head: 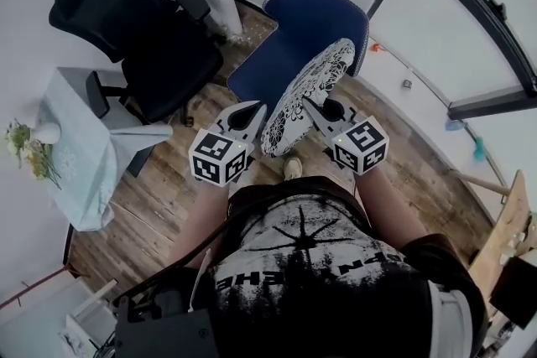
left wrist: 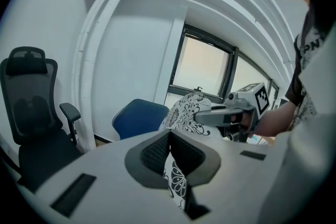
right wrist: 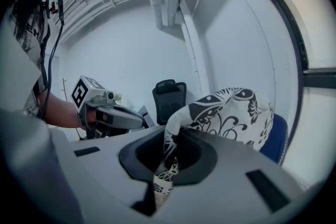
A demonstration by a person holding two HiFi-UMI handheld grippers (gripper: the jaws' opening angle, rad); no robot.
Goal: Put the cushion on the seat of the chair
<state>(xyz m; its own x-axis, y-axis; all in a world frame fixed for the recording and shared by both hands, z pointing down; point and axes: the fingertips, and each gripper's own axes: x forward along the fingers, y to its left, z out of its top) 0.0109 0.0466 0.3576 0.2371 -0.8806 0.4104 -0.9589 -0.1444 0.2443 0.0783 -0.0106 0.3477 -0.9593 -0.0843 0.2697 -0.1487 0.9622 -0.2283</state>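
Cushion (head: 309, 92) hangs in the air before the blue chair (head: 312, 17), not yet on its seat. We have the left gripper (head: 253, 113) and right gripper (head: 310, 107) each pinched shut on an opposite edge, so it hangs spread for laying flat.

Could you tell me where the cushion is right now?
In the head view the cushion is held up at centre between the left gripper and right gripper, just in front of the blue chair, not yet on its seat.

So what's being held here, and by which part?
The cushion, pinched at its side edges: left gripper on the left edge, right gripper on the right.
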